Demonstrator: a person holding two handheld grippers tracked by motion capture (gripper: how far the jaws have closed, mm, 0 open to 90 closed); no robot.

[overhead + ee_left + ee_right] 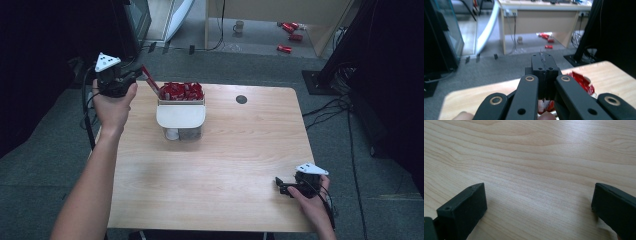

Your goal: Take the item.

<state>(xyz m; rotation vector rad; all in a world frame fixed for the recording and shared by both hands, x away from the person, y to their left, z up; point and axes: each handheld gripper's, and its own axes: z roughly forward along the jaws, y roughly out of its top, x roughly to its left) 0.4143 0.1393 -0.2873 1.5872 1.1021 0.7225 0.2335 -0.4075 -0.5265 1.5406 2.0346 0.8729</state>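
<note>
Over at the far left of the wooden table (215, 165), a white container (180, 116) heaped with red packets (181, 91) sits just beside the left gripper (145, 75), which hangs raised above the table's corner. Its jaws are pressed together on one red packet (150, 80), a thin edge of it showing in the seam from the left gripper view. Well apart, near the front right edge, the right gripper (281, 186) rests low over bare wood, jaws spread wide. Grey carpet (350, 165), a cup (239, 26) and scattered red packets (289, 35) lie beyond.
</note>
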